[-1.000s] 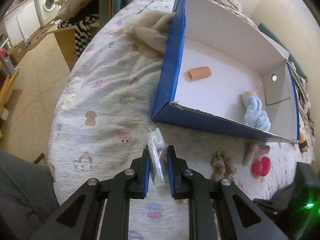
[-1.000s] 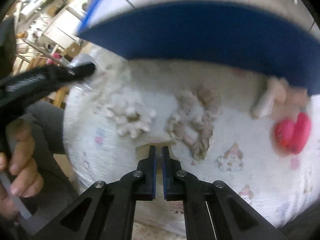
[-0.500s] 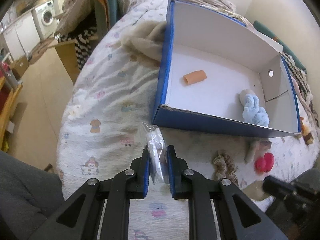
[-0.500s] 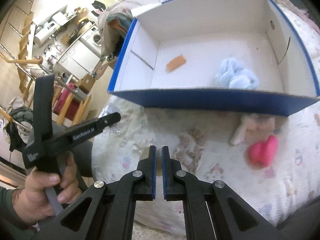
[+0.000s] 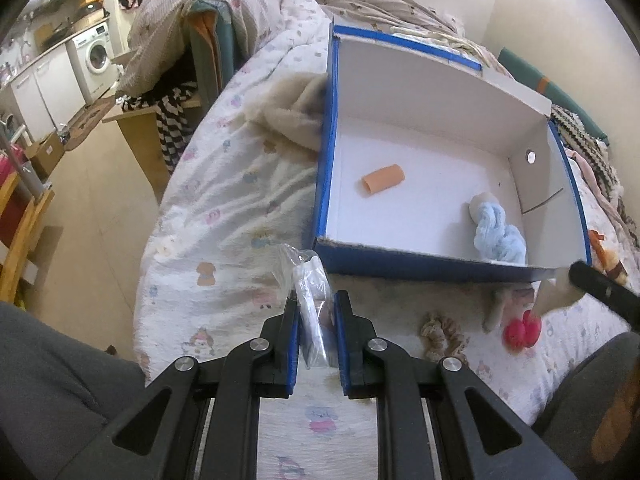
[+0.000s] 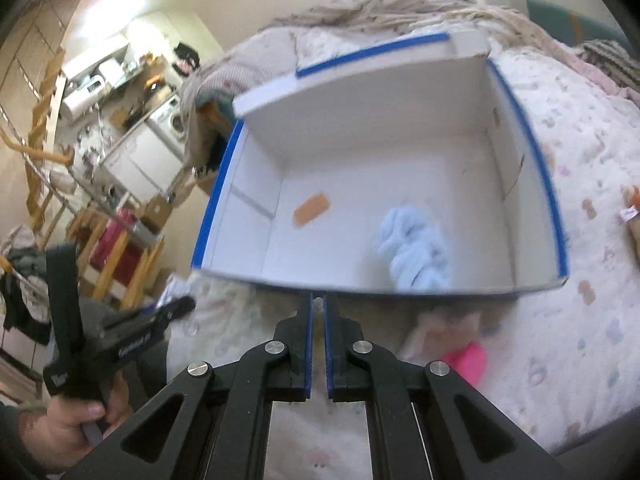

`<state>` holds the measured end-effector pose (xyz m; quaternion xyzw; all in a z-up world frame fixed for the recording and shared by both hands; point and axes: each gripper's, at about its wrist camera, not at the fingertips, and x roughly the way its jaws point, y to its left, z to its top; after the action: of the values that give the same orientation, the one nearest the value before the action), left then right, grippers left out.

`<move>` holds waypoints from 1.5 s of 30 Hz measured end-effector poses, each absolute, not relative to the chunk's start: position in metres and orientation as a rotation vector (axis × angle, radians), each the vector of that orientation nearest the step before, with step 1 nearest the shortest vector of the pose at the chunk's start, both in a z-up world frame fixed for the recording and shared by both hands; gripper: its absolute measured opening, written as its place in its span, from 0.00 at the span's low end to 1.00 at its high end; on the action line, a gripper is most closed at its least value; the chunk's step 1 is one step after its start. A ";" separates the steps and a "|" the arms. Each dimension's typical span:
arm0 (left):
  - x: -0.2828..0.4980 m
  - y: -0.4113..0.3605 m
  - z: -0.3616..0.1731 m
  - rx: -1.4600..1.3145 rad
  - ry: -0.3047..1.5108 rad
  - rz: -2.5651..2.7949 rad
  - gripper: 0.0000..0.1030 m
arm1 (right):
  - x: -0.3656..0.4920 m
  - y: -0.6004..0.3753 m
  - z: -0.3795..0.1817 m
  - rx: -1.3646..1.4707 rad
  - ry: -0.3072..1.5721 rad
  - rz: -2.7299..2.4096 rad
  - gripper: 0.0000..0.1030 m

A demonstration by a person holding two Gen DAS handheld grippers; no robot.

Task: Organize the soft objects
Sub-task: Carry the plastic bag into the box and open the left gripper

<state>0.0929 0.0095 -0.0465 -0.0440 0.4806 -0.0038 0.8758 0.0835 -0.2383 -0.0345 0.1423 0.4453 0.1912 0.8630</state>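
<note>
Crinkly clear plastic packet point(image 5: 314, 312) stays clenched in my left claw point(image 5: 316, 336); my right claw point(image 6: 318, 344), apparently pinching something pale, has risen over the blue-edged white cardboard box point(image 6: 558, 236), mid-frame, ready to drop.

Only one piece of lettering shows — white print along the side of the black plastic left gripper point(image 6: 176, 307), seen in the right wrist view just left of the blue-edged white cardboard box point(image 6: 216, 204) — too blurred to read.
</note>
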 end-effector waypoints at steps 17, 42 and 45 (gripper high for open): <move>0.146 -0.016 -0.001 -0.050 0.924 0.000 0.14 | 0.143 -0.271 0.002 0.337 0.824 0.367 0.06; 0.235 -0.078 -0.052 0.131 1.005 -0.017 0.14 | 0.200 -0.262 -0.049 0.282 0.884 0.327 0.06; 0.241 -0.083 -0.063 0.145 1.032 -0.001 0.14 | 0.200 -0.257 -0.054 0.243 0.889 0.317 0.07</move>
<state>0.2412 -0.0828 -0.0630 0.0693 0.4929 -0.0006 0.8673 0.2001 -0.2572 -0.0538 0.1169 0.4273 0.1524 0.8835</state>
